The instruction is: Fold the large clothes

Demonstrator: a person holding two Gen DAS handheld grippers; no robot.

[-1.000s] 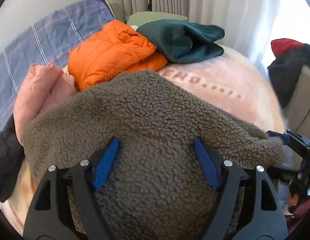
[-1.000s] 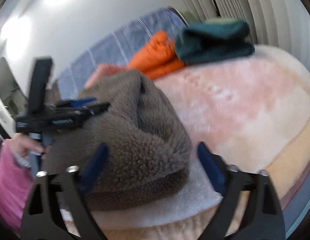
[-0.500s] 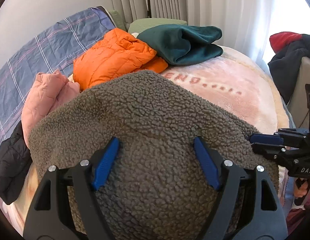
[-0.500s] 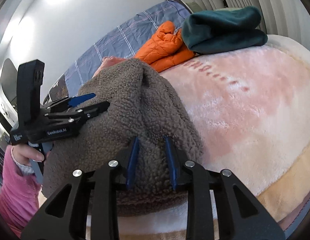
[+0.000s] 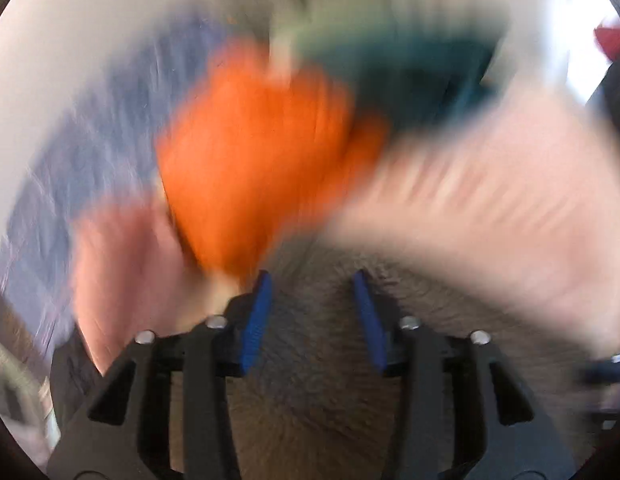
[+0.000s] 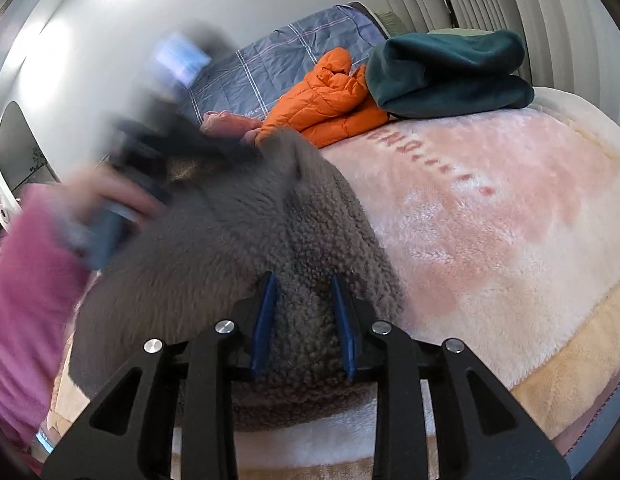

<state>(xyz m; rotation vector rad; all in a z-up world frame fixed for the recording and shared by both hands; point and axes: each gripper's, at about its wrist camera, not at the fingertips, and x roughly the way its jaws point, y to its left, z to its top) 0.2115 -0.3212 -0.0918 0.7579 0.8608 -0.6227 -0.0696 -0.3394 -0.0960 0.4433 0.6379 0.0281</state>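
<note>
My left gripper (image 5: 310,312), wide open over the grey fleece (image 6: 246,232) a second ago, has now pinched in on a fold of it, and its whole view has smeared with motion. In the right view that gripper and the hand (image 6: 110,196) holding it have gone from sharp to a blur. My right gripper (image 6: 304,320) closed on the fleece half a second back, and the fabric now looks pulled up into a ridge.

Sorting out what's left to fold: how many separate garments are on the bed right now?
4 visible: the grey fleece at the near edge; the pink garment behind it; the orange puffer jacket mid-bed; the folded teal fleece at the far end. The grey fleece may hide others.
</note>
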